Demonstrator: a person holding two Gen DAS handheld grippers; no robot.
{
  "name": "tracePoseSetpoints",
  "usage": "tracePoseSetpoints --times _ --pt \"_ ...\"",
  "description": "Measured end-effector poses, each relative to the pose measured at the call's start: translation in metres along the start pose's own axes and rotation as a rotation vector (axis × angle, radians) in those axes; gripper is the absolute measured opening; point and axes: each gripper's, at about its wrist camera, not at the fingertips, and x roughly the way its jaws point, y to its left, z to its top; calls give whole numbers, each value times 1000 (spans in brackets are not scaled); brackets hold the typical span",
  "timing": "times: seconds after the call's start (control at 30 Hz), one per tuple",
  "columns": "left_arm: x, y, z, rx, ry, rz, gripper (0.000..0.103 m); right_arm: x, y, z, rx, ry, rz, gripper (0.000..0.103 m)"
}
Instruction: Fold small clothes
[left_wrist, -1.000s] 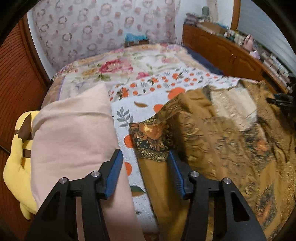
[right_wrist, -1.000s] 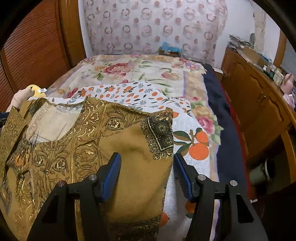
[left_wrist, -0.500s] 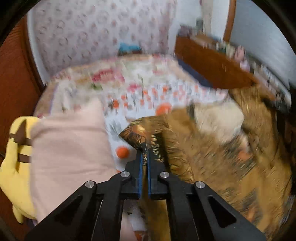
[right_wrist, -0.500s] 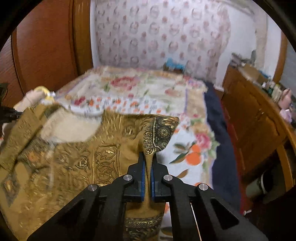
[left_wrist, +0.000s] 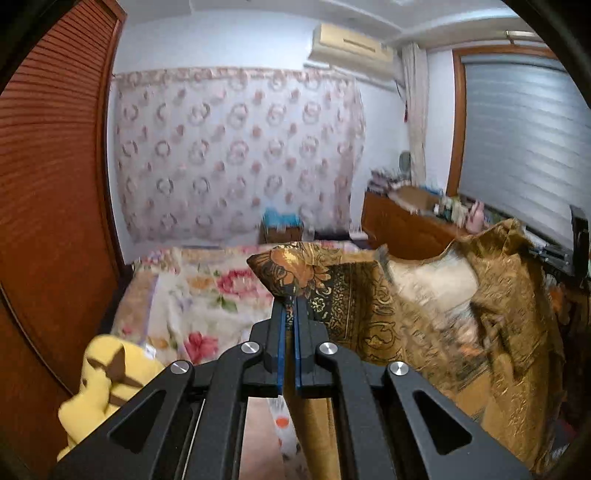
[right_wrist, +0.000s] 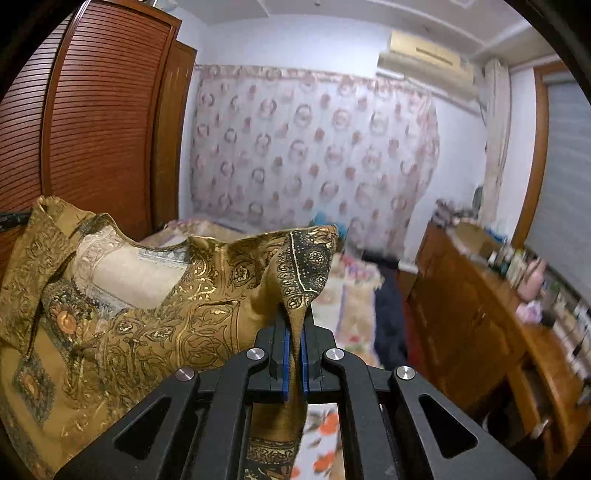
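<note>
A yellow plush toy (left_wrist: 107, 384) lies beside the floral bedspread (left_wrist: 192, 291).

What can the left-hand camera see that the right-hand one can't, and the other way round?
Only the left view shows the yellow plush toy and the window blind. Only the right view shows the navy bedding beside the bed. Both show the gold garment, pinched by the left gripper and right gripper, the curtain and the air conditioner.

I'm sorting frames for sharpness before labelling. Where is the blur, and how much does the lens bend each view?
Left wrist: left gripper sharp, gold patterned garment and curtain smeared by motion. Right wrist: right gripper and nearby gold fabric crisp, sideboard at right streaked. Both: fisheye bows the wardrobe, dark vignette in the corners.
</note>
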Motion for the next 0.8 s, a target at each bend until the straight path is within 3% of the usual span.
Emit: tracePoseSetpoints --times 0.13,0.23,0.37,0.53,0.8 --pt "-16 3 33 10 -89 41 4 -13 8 42 2 -78 -17 4" --pt "-6 8 25 47 -77 88 4 1 12 40 8 -67 -33 4" --pt "20 20 -17 49 5 96 4 40 27 -3 26 28 -39 4" --pt "24 12 -71 70 87 76 4 42 51 -54 22 90 16 4" --pt "-48 -22 -133 106 63 19 4 -34 69 -122 54 64 133 4"
